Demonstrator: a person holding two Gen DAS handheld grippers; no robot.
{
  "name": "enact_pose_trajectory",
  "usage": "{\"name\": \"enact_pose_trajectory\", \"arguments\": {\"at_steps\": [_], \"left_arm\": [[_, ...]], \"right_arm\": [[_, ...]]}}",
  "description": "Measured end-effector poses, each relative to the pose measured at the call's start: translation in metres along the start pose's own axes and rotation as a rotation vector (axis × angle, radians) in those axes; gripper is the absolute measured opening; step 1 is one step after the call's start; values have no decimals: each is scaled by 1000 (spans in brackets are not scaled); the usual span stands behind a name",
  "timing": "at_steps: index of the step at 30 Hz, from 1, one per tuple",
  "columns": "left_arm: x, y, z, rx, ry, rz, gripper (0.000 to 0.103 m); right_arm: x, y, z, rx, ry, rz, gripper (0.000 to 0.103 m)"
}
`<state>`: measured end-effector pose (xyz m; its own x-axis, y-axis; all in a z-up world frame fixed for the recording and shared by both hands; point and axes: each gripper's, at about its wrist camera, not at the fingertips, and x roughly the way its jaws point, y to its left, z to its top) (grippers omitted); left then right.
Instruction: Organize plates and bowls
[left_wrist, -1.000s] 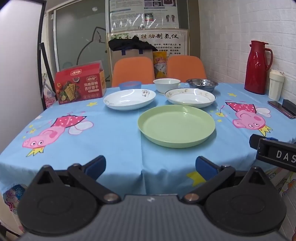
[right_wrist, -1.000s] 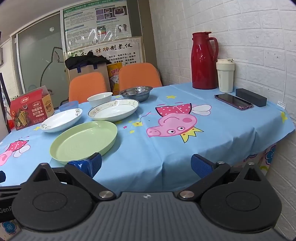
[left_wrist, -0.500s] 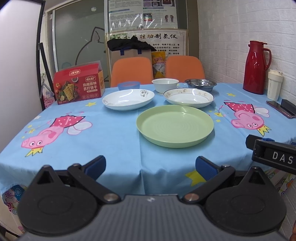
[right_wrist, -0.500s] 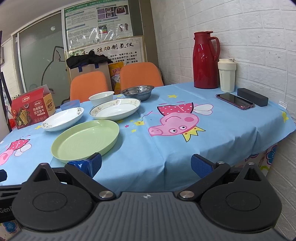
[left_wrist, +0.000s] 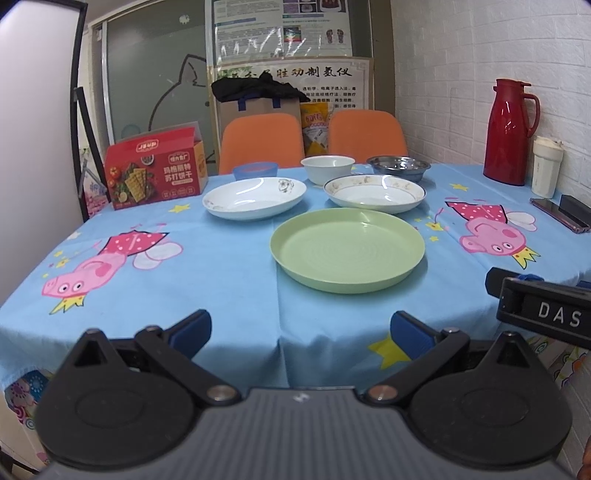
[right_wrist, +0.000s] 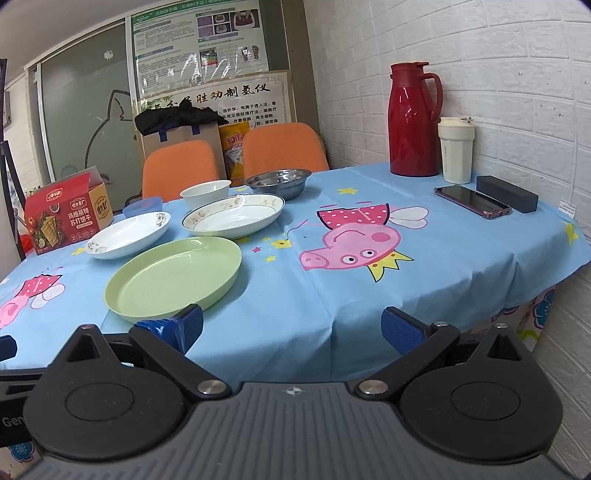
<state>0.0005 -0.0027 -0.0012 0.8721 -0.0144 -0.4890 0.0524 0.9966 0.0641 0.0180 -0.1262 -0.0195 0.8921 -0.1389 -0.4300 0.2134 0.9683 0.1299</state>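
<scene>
Sitting nearest the front edge of the table, a green plate (left_wrist: 347, 254) lies flat on the blue cartoon tablecloth (left_wrist: 207, 280), bare cloth on its left, right and near sides. Just beyond it rest two white plates, one with a small floral mark (left_wrist: 255, 197) at far left, one gold-trimmed (left_wrist: 375, 193) at far right, close together but apart. Behind them stand a white bowl (left_wrist: 327, 168), a steel bowl (left_wrist: 399, 167) and a blue bowl (left_wrist: 255, 170), near the table's far edge.

Both tools hover off the near edge, grasping nothing: the left gripper (left_wrist: 300, 326) and the right gripper (right_wrist: 291, 326) each have their blue pads spread wide. The right gripper's left pad (right_wrist: 184, 326) overlaps the green plate's near rim in view; contact cannot be told.

A red cracker box (left_wrist: 155, 168) stands far left. Along the right wall stand a red thermos (right_wrist: 415, 120), a cream tumbler (right_wrist: 456, 149), a phone (right_wrist: 472, 201) and a black case (right_wrist: 506, 192). Two orange chairs (left_wrist: 260, 142) face the far side.
</scene>
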Motion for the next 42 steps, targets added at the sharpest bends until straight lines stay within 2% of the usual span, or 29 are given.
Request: {"name": "enact_pose_trajectory", "arguments": {"at_steps": [17, 21, 23, 28, 36, 42], "left_arm": [[2, 4, 0, -9, 13, -9, 103], [10, 18, 4, -42, -2, 8, 103], [22, 23, 8, -61, 28, 31, 103], [54, 33, 20, -93, 105, 40, 103], [86, 37, 51, -88, 138, 15, 103], [117, 41, 73, -74, 200, 4, 103]], "right_arm": [[1, 3, -3, 0, -3, 4, 91], [-1, -6, -5, 35, -30, 40, 91], [3, -11, -6, 47, -40, 57, 91], [26, -18, -1, 68, 17, 74, 91], [58, -5, 19, 42, 67, 137, 90], [84, 3, 29, -5, 123, 160, 89]]}}
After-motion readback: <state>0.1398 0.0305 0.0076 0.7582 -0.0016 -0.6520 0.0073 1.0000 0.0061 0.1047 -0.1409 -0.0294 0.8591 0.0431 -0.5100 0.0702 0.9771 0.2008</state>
